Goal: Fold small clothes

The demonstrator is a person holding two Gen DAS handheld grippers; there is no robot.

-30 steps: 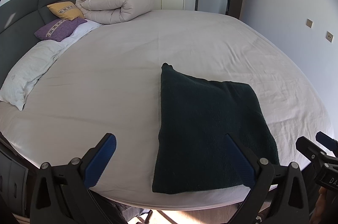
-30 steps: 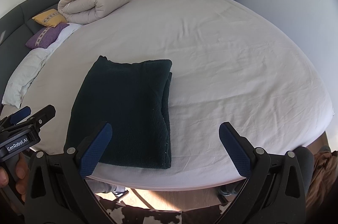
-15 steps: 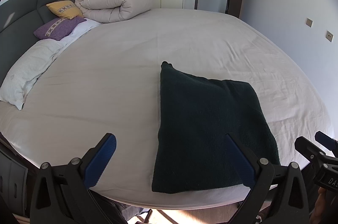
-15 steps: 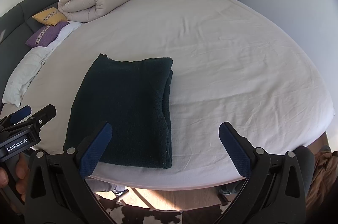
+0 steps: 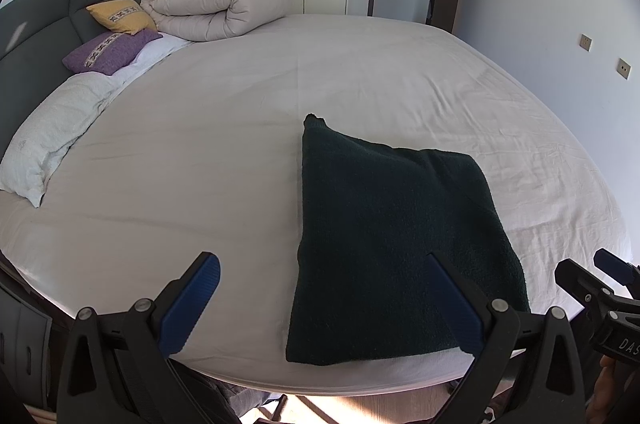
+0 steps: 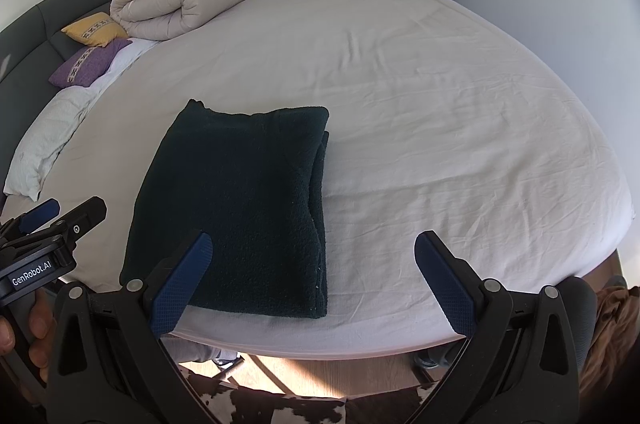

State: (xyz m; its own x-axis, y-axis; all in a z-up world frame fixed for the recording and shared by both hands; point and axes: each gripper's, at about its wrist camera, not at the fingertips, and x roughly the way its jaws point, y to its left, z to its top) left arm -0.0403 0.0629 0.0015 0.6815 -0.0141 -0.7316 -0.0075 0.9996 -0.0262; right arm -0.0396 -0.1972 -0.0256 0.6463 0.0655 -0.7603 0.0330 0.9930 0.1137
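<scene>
Left wrist view showed a dark green fleece garment (image 5: 396, 244) lying folded into a thick rectangle on a white bed sheet (image 5: 240, 144), near the foot edge of the bed. The left gripper (image 5: 320, 304) hovered above that edge with its blue-padded jaws spread wide and nothing between them; one pad overlapped the garment's near corner in the picture, though whether it touched could not be told. The right gripper (image 5: 596, 284) appeared at the far right, low beside the bed.

Right wrist view showed the same garment (image 6: 240, 204) left of centre, its stacked layers visible along the right side. The right gripper (image 6: 312, 280) was also wide open and empty, hanging over the near edge of the sheet (image 6: 440, 104). The left gripper (image 6: 48, 224) was visible at the left margin.

A rolled beige duvet (image 5: 216, 8), a yellow cushion (image 5: 120, 16), a purple cushion (image 5: 108, 52) and a white pillow (image 5: 52, 140) sat by the grey headboard (image 5: 36, 24).

The garment looked soft, light and limp, with a plush, non-slippery pile. It would likely sag if lifted by one point, so pinching all layers at two corners of the near edge seemed the safest hold.
</scene>
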